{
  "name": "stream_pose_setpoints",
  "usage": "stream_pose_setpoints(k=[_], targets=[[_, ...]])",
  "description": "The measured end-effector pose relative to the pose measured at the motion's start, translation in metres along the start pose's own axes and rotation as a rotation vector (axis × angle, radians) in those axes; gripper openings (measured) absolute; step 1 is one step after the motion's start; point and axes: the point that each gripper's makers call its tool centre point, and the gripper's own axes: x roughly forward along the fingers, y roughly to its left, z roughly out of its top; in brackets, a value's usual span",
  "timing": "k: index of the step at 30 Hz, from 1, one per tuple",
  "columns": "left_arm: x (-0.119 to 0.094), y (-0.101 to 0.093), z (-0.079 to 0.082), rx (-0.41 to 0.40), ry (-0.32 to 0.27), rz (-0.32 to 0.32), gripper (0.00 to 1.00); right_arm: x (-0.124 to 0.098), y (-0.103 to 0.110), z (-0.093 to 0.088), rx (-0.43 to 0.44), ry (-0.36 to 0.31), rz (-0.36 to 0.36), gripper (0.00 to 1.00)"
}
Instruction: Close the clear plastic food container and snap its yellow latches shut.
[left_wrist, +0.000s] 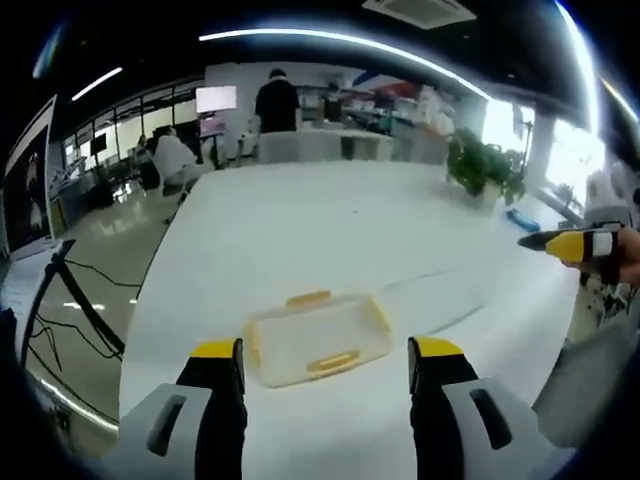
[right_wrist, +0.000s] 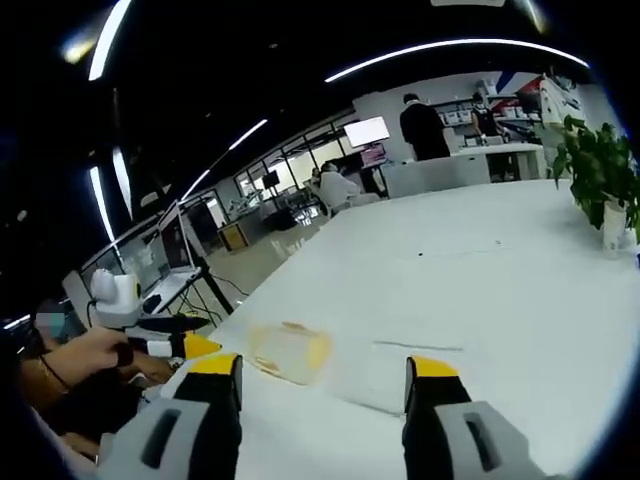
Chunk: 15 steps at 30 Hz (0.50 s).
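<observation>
- Two grippers, left (left_wrist: 325, 362) and right (right_wrist: 324, 375), both with jaws spread, nothing held.
- Box (left_wrist: 318, 338) sits on the table (left_wrist: 300, 240), just ahead of my left jaws.
- I'd steady one side, then press each latch (left_wrist: 334, 361) squarely down.

The container (left_wrist: 318, 338) sits on the table (left_wrist: 300, 230), just ahead of the left gripper (left_wrist: 325, 362). A potted plant (left_wrist: 487, 170) stands far right, apparently near the table's edge.
</observation>
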Motion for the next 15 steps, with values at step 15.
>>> stream_pose_setpoints(k=[15], targets=[[0.028, 0.026, -0.01, 0.005, 0.043, 0.025, 0.6, 0.061, 0.034, -0.002, -0.018, 0.057, 0.111, 0.59]])
